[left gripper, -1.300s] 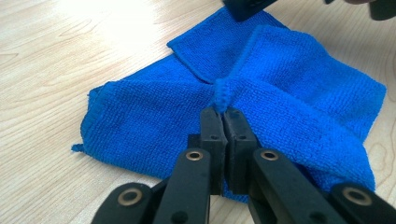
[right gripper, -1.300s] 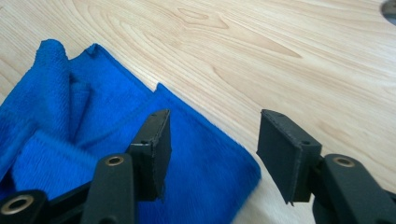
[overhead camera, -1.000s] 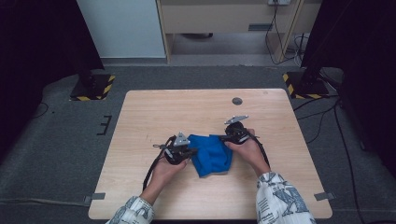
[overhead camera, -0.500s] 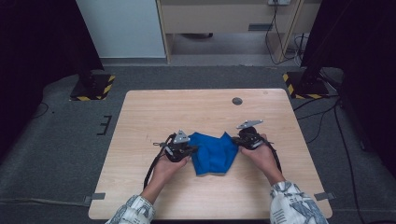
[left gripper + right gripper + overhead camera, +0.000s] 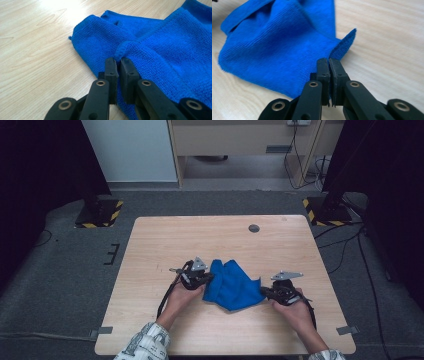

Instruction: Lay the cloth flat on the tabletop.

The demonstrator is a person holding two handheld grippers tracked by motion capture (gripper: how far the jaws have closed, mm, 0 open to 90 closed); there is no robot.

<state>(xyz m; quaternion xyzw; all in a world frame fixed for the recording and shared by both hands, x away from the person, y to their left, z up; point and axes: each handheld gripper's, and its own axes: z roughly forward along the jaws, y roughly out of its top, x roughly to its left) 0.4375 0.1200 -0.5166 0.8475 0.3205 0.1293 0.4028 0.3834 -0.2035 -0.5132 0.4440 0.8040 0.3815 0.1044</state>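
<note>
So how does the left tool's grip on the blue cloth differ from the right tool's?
The left tool pinches a rounded, folded hem of the blue cloth, while the right tool pinches a thin single corner that sticks up past its tips. In the high view the left tool sits farther up the table, the right tool nearer the person. Both are shut on the cloth, at opposite sides.

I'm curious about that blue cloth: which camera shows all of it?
The high view: the whole blue cloth lies crumpled on the table between both claws. Each claw's own view shows just the pinched edge up close.
</note>
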